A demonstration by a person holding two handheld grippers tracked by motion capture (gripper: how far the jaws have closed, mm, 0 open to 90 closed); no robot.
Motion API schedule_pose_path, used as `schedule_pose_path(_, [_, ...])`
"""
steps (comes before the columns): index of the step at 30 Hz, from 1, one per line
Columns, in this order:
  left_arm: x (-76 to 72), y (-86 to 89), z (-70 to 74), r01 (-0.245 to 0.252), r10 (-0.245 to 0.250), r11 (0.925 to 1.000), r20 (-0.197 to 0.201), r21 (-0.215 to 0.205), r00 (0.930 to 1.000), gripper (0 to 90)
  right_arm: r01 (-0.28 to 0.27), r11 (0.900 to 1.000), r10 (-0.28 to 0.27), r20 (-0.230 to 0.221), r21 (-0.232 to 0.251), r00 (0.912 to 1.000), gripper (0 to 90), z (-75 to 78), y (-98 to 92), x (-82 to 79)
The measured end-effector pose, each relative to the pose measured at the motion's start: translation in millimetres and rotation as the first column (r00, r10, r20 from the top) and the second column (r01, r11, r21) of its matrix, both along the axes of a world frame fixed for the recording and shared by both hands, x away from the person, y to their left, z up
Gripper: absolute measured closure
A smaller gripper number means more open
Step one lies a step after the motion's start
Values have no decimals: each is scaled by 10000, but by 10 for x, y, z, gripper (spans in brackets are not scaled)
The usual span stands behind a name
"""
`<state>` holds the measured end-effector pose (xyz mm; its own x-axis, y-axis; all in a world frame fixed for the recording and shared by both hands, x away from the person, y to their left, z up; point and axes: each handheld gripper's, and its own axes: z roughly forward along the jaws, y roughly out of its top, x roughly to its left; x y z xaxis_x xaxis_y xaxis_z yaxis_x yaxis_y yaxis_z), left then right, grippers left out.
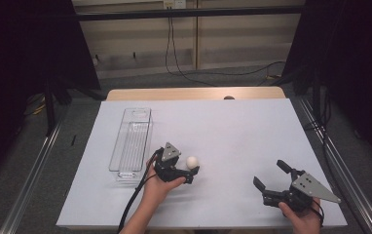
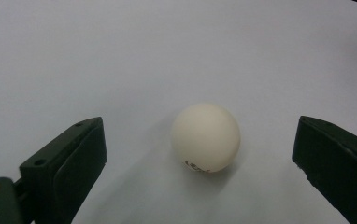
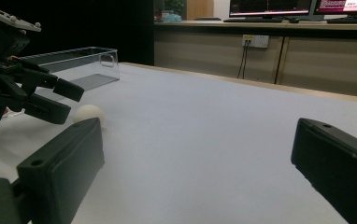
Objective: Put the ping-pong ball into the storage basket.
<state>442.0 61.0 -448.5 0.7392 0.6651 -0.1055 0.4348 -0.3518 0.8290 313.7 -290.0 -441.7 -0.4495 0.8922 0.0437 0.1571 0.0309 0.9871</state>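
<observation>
Ball [image 3: 89, 113] half behind left gripper [image 3: 60, 100]

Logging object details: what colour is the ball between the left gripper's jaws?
Cream-white ball, with a small dark mark near its base; clearest in the left gripper view.

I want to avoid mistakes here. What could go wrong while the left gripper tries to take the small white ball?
The small white ball lies loose between the open jaws of the left gripper, closer to neither pad. If one jaw touches first, it may roll away over the smooth white table cover. Squeezed off-centre, the round ball could also pop out.
</observation>
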Motion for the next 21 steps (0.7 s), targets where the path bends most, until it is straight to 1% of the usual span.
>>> schedule_pose_path(2, [4,-8,-4,23,-23,10000,-9,33,10000,33,36,10000,-36,-2,9,10000,20,1,1,-1])
schedule_pose_path(3, [8,-6,-2,65,-65,9998,-18,170,10000,33,28,10000,-28,-8,25,10000,21,1,1,0])
schedule_pose_path(4, [13,-17,-11,84,-84,10000,-34,7,10000,33,28,10000,-28,-8,25,10000,21,1,1,0])
schedule_pose_path(5, [16,-13,-9,92,-91,9998,-22,173,10000,35,9,10000,-9,-5,10,10000,21,0,2,0])
schedule_pose_path(6, [17,-20,-15,109,-107,9998,-88,138,9999,38,30,10000,-30,-5,35,10000,20,1,3,0])
schedule_pose_path(9, [23,-33,-14,-25,27,9998,-121,209,9999,44,-6,10000,6,0,-4,10000,20,0,0,1])
schedule_pose_path(10, [26,-42,-19,-4,6,9999,-153,102,9999,44,-6,10000,6,0,-4,10000,20,0,0,1])
schedule_pose_path(12, [31,-43,-19,-12,15,9998,-158,184,9999,44,-1,10000,1,0,3,10000,21,-1,0,0])
schedule_pose_path(15, [40,-47,-19,-8,12,9998,-215,182,9998,50,-1,10000,1,-1,7,10000,21,-1,0,0])
schedule_pose_path(16, [37,-55,-22,-58,59,10000,-288,58,9996,53,-8,10000,8,1,4,10000,20,-1,1,1])
schedule_pose_path(17, [40,-48,-16,15,-9,9998,-299,211,9996,60,23,10000,-23,15,8,10000,20,-2,3,2])
schedule_pose_path(18, [41,-52,-18,12,-8,9999,-300,138,9996,70,46,10000,-46,18,4,10000,21,-3,3,3])
schedule_pose_path(20, [45,-58,-23,-38,43,9999,-286,156,9996,84,66,10000,-66,-6,17,10000,21,-4,6,3])
schedule_pose_path(21, [53,-48,-20,72,-62,9994,-293,331,9996,84,66,10000,-66,-6,17,10000,21,-4,6,3])
